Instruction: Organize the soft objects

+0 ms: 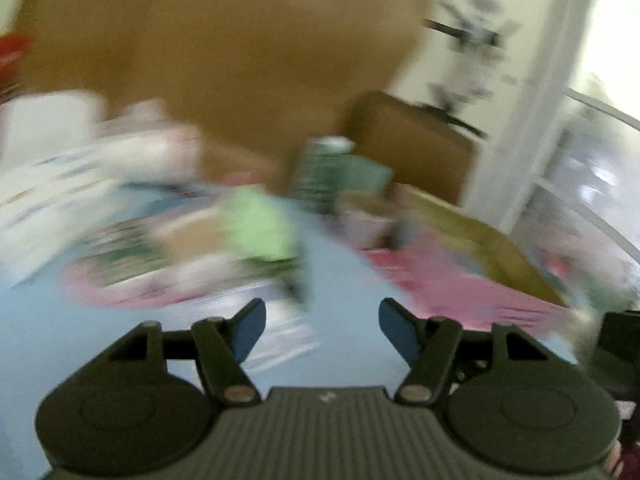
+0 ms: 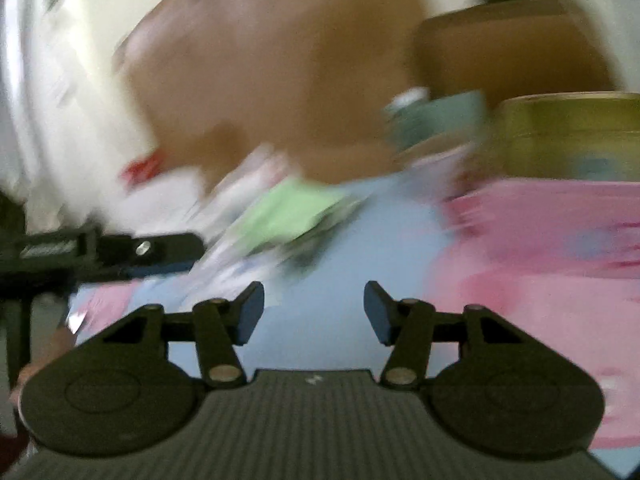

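- Blurring heavily in both wrist views; fine detail unreadable.
- Left claw (image 1: 322, 326): jaws wide apart, nothing between them, above the light blue surface (image 1: 344, 280).
- Right claw (image 2: 314, 312): jaws wide apart, nothing held, over the same blue surface (image 2: 384, 232).
- Light green soft item (image 1: 256, 226) lies ahead and left of the left claw, on a mixed pile of pale and pink things; also seen in the right view (image 2: 288, 216).
- Pink soft item (image 1: 452, 280) lies ahead on the right; in the right view (image 2: 552, 248) it sits just right of the claw.
- Olive-yellow box (image 2: 572, 136) stands behind the pink item.
- Brown panel (image 1: 224, 48) fills the background.
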### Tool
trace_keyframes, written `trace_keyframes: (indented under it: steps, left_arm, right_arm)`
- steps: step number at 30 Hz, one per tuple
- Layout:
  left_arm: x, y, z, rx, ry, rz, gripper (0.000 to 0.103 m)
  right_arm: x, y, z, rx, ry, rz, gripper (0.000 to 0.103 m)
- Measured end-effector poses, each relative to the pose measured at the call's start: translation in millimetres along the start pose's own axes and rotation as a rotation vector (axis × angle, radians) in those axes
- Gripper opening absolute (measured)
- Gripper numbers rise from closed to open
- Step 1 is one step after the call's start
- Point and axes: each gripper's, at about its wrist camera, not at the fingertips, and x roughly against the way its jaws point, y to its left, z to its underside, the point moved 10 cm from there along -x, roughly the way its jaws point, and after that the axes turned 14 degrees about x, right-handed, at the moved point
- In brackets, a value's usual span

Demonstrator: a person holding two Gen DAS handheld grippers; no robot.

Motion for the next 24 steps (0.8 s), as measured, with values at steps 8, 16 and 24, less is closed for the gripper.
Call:
trace_keyframes:
  steps: [8, 16, 24]
  left_arm:
    - [-12, 63, -2, 0.199, 0.085, -0.035, 0.065]
    - [-28, 44, 15, 0.171, 0.1, -0.002, 0.053]
    - [-41, -58, 24, 0.003, 0.114, 0.133, 0.053]
  right_arm:
    - [-80, 77, -6, 0.309, 0.137, 0.015, 0.085]
    - [-83, 64, 0, 0.193, 0.16, -0.014, 0.059]
    - [1, 26, -5, 0.108, -0.033, 0.21, 0.049]
